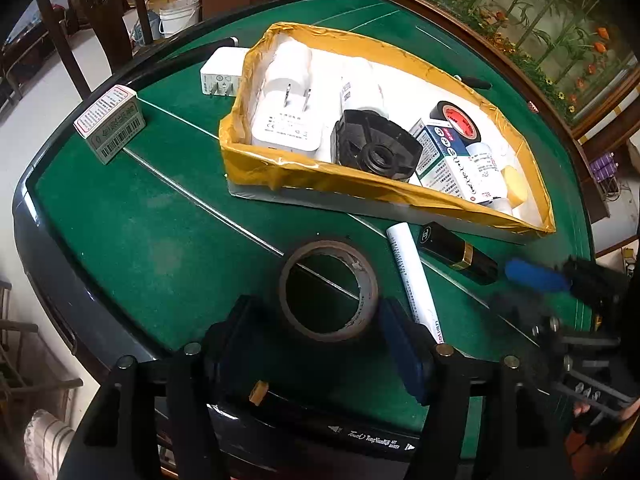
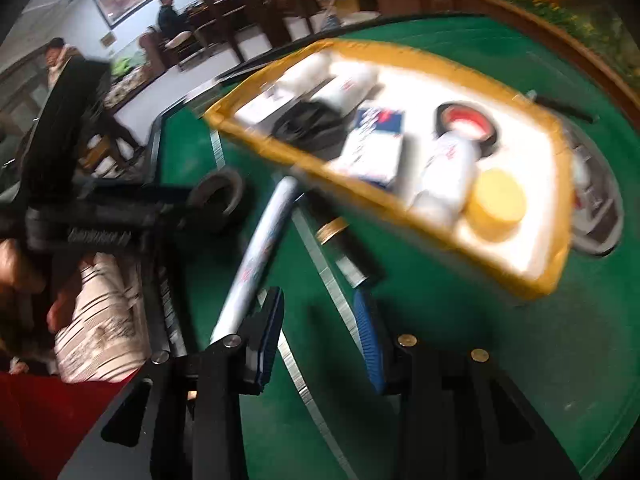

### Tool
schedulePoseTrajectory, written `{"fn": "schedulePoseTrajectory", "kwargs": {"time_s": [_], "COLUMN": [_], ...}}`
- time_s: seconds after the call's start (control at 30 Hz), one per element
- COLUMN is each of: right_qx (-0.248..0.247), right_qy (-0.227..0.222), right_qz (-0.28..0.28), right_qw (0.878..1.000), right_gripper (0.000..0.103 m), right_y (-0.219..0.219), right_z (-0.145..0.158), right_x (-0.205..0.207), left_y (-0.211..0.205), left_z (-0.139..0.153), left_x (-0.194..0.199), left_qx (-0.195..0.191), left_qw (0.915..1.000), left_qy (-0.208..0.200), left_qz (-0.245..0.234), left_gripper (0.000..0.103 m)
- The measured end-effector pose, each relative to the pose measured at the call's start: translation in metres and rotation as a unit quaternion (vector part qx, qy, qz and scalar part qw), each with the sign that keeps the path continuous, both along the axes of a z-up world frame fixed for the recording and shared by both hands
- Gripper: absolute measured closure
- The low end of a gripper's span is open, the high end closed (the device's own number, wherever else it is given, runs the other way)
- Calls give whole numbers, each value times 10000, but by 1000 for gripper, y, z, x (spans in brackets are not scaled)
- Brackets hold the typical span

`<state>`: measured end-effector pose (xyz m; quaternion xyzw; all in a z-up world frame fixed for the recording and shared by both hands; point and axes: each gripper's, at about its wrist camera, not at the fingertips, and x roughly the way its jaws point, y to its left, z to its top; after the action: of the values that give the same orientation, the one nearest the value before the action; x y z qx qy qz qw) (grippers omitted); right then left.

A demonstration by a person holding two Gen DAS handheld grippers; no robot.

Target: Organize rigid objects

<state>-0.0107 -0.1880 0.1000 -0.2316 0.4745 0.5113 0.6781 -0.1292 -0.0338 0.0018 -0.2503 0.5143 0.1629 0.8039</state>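
The left gripper [image 1: 324,336] sits at the bottom of the left view, its fingers [image 1: 404,350] spread either side of a brown tape roll [image 1: 329,290] that lies flat on the green worktop [image 1: 132,216]; whether the pads touch the roll is unclear. Just right of the roll lies a white marker [image 1: 412,276], then a black tube [image 1: 456,252] with a gold band. The yellow-edged tray [image 1: 320,176] fills the frame's centre, holding a white plug adapter [image 1: 286,120], a black part [image 1: 374,146], a boxed item [image 1: 444,160], black tape [image 1: 458,120] and a yellow disc [image 1: 514,186]. A small box [image 1: 110,122] stands at upper left, another adapter [image 1: 222,74] beside the tray. In the blurred right view, the right gripper [image 2: 320,336] hangs with fingers [image 2: 270,332] apart, nothing between them, the marker [image 2: 260,252] just left.
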Motion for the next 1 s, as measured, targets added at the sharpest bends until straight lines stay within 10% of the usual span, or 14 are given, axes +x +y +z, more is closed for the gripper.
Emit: {"fn": "schedulePoseTrajectory", "kwargs": {"time_s": [0.33, 0.43, 1.0], "right_qx": [-364, -450, -733], "right_qy": [-548, -632, -538], "right_qz": [592, 626, 449], "right_qw": [9961, 9950, 9948], "right_gripper": [68, 83, 84], "right_y": [54, 53, 18], "right_z": [-23, -22, -22], "right_x": [-5, -9, -23], "left_y": [-24, -23, -28], "left_z": [-4, -3, -5], "left_x": [21, 21, 37], "left_qx": [768, 752, 991], "left_qw": [9951, 9957, 9933], "left_qy": [511, 447, 401], "left_qz": [-369, -318, -443], "left_gripper": [32, 32, 40]}}
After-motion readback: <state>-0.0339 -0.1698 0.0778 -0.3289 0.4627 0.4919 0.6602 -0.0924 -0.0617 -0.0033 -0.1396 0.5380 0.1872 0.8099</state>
